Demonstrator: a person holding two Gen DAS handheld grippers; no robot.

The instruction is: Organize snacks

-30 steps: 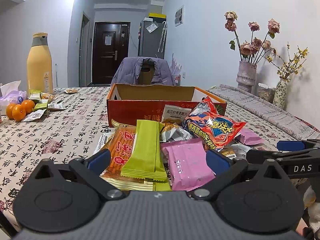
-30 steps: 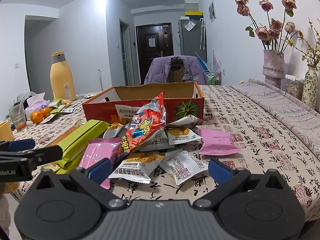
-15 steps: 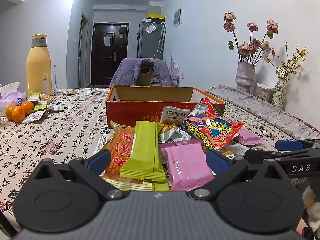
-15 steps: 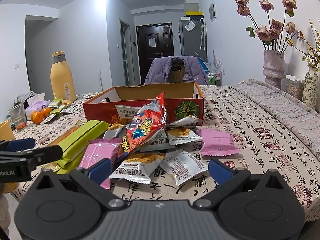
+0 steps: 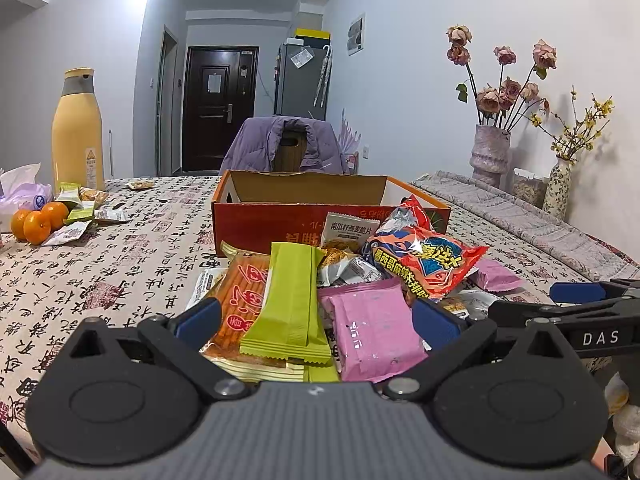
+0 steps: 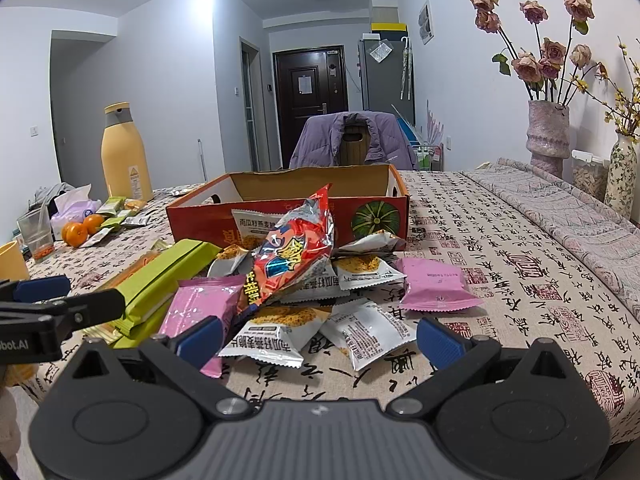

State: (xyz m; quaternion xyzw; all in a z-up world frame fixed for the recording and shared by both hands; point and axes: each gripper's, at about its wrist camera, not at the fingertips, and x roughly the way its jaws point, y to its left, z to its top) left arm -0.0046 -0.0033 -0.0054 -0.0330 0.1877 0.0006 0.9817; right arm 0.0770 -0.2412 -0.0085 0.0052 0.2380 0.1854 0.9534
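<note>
A heap of snack packs lies on the table in front of an open red cardboard box [image 5: 256,226] [image 6: 360,216]. A green pack [image 5: 290,300] [image 6: 164,280], an orange pack [image 5: 244,296], pink packs [image 5: 372,328] [image 6: 434,286], a red chip bag [image 5: 424,258] [image 6: 290,252] and white packs [image 6: 276,330] make up the heap. My left gripper [image 5: 316,318] is open at the heap's near edge, over the green and pink packs, holding nothing. My right gripper [image 6: 318,338] is open just short of the white packs. Each gripper shows at the side of the other's view.
A tall yellow bottle [image 5: 78,128] [image 6: 124,148], oranges [image 5: 38,220] [image 6: 80,230], tissues and small packs sit at the far left. Two vases of flowers [image 5: 490,156] [image 6: 548,140] stand at the far right. A chair with a purple jacket [image 5: 286,146] is behind the box.
The left wrist view has shifted slightly, with the heap sitting a little lower and closer. The right gripper and the snacks have not visibly moved.
</note>
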